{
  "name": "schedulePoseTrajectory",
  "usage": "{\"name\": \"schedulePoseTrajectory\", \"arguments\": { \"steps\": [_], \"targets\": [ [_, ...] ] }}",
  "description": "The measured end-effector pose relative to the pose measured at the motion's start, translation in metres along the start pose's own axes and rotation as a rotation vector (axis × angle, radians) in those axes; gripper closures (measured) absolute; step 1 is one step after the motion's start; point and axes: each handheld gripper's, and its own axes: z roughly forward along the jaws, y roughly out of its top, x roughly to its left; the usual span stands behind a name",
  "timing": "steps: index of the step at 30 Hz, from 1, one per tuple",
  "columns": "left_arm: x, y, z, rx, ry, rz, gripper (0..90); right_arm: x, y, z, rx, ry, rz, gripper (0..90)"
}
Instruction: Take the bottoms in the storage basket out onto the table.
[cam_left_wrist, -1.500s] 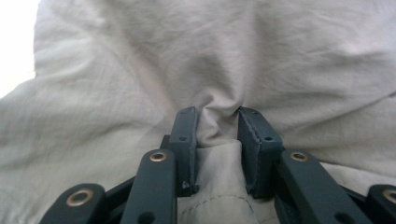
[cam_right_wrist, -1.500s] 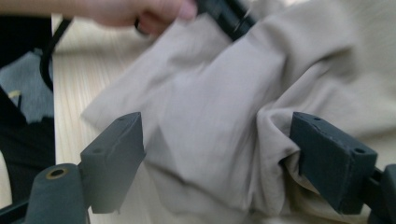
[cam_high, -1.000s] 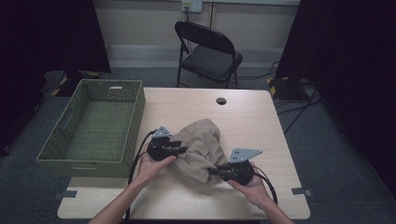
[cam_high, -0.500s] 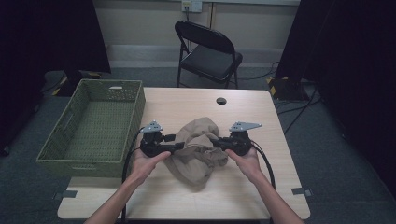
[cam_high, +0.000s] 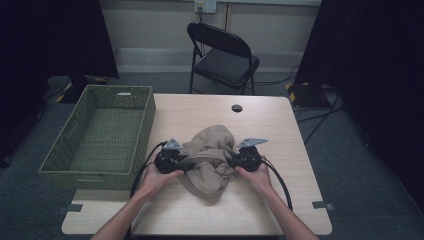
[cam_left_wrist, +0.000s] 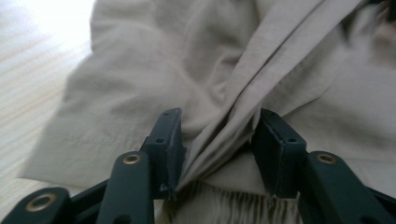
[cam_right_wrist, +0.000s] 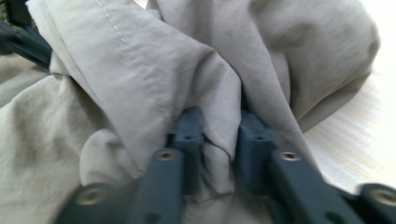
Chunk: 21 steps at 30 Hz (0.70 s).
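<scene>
In a dim room ringed with black curtains, a folding chair (cam_high: 222, 52) is standing behind a pale wooden surface (cam_high: 200, 117) where a person is working a crumpled tan garment (cam_high: 210, 157) with two hand-held tools. The garment is lying near the middle of the surface, a little toward the near edge, with a green woven basket (cam_high: 100, 135) sitting empty at the left edge and a small dark disc (cam_high: 237, 108) resting near the far edge.

The left claw (cam_high: 192, 163) is gripping the garment's left side; in the left gripper view its jaws are standing fairly wide but pressing in on a thick fold of cloth (cam_left_wrist: 224, 135) bunched between them, just above a gathered waistband. The right claw (cam_high: 231, 161) is clamped close on a ridge of fabric (cam_right_wrist: 219, 130) at the garment's right side.

A second ago the right claw was biting low at the heap's near right corner while the left held the opposite flank; since then both have drawn level, facing each other across the bundle, and the cloth has pulled into a taller heap between them. That looks like a fresh two-sided hold, probably readying the garment to be lifted and shaken out or carried to the basket.
</scene>
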Motion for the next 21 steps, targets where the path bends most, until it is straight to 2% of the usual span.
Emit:
{"name": "schedulePoseTrajectory", "arguments": {
  "steps": [2, 4, 8, 10, 11, 13, 14, 16, 17, 19, 21],
  "targets": [
    [-0.003, 0.001, 0.004, 0.022, 0.007, 0.017, 58.1, 0.004, 0.004, -0.011, -0.028, -0.014, -0.022, 57.5],
    [-0.004, 0.001, 0.008, 0.037, 0.009, 0.022, 58.8, 0.006, 0.006, -0.017, -0.04, -0.014, -0.033, 55.7],
    [-0.006, 0.0, 0.012, 0.051, 0.002, 0.019, 60.5, 0.019, 0.015, -0.049, -0.107, -0.019, -0.061, 48.0],
    [-0.007, -0.001, 0.012, 0.054, -0.001, 0.014, 60.6, 0.026, 0.015, -0.062, -0.119, -0.019, -0.072, 44.2],
    [-0.007, -0.001, 0.011, 0.057, 0.0, 0.009, 60.6, 0.034, 0.014, -0.077, -0.15, -0.021, -0.076, 42.9],
    [-0.007, -0.001, 0.011, 0.058, -0.004, 0.007, 60.6, 0.038, 0.013, -0.084, -0.166, -0.017, -0.081, 42.7],
    [-0.006, -0.002, 0.01, 0.051, -0.007, 0.0, 60.6, 0.048, 0.011, -0.095, -0.194, 0.016, -0.077, 45.8],
    [-0.006, -0.002, 0.009, 0.052, -0.004, -0.01, 60.6, 0.052, 0.009, -0.096, -0.192, 0.034, -0.084, 47.7],
    [-0.005, -0.002, 0.008, 0.047, -0.002, -0.017, 60.6, 0.058, 0.008, -0.096, -0.185, 0.05, -0.1, 51.8],
    [-0.005, -0.002, 0.006, 0.025, -0.005, -0.034, 60.6, 0.07, 0.003, -0.088, -0.148, 0.131, -0.139, 57.5],
    [-0.001, -0.001, 0.003, 0.023, -0.012, -0.039, 60.7, 0.08, 0.0, -0.078, -0.119, 0.167, -0.152, 61.9]
  ]
}}
